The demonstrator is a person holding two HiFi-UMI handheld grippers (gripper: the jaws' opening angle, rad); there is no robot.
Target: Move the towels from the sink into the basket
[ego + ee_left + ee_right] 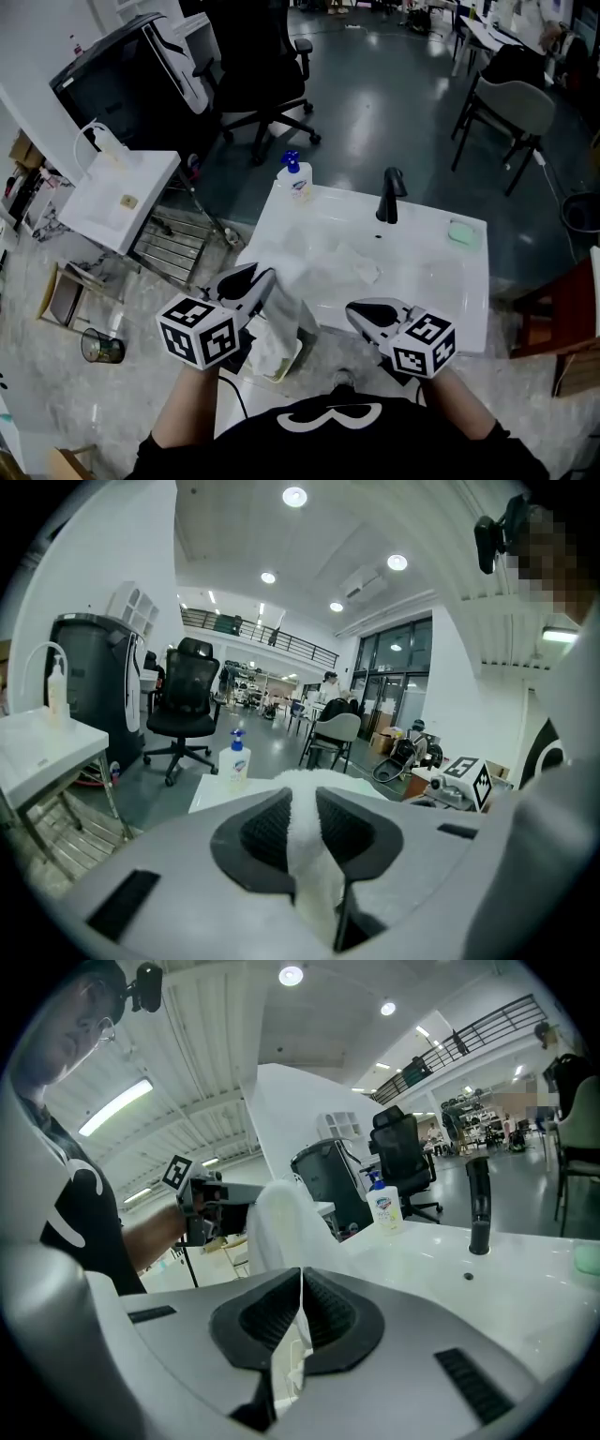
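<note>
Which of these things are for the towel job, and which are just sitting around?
For the job: the white towel pinched in the left hand-held gripper; the second towel in the sink; the basket under the hanging towel.
Just lying about: soap pump bottle, black faucet, green soap bar, office chair, glass on the floor.

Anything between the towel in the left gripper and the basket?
Nothing visible. The towel, pinched in the left gripper, hangs past the front-left edge of the sink, and its lower end is right over the basket below. No object lies between them.
</note>
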